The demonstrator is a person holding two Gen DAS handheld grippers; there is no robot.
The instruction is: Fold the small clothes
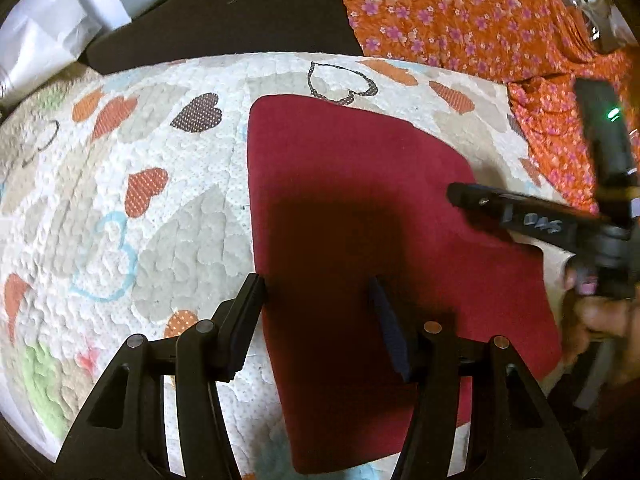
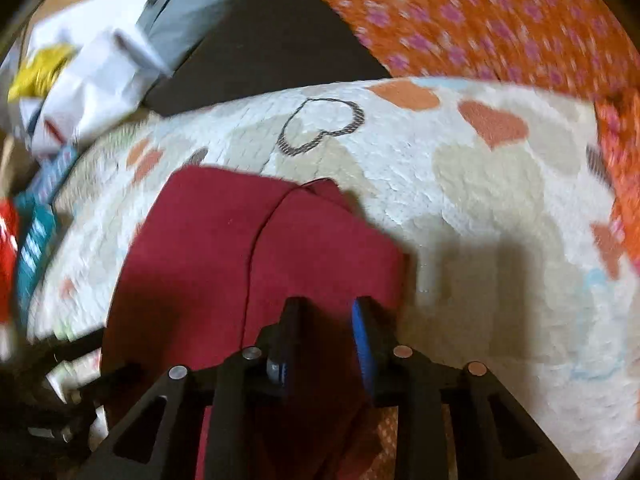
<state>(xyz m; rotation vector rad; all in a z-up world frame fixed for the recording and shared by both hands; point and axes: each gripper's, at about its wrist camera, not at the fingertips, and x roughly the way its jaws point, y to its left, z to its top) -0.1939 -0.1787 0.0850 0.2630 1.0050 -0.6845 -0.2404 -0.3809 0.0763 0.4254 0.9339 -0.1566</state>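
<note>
One maroon cloth [image 1: 360, 200] on one heart-print quilt [image 1: 120, 200], left gripper [image 1: 316, 300] agape, empty, right gripper [image 2: 326, 320] narrower, perhaps pinching cloth

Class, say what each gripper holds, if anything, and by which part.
Left gripper: nothing; open above the maroon cloth. Right gripper: no grip visible.

Warm, fairly dim light is falling from above me, and my fingers [image 1: 248, 320] are casting a dark shadow across the maroon cloth [image 1: 360, 184]. The right wrist view is smearing with motion blur, worst at its edges. Both fisheye pictures are bending the heart-print quilt [image 1: 100, 216] and darkening at the corners.
</note>
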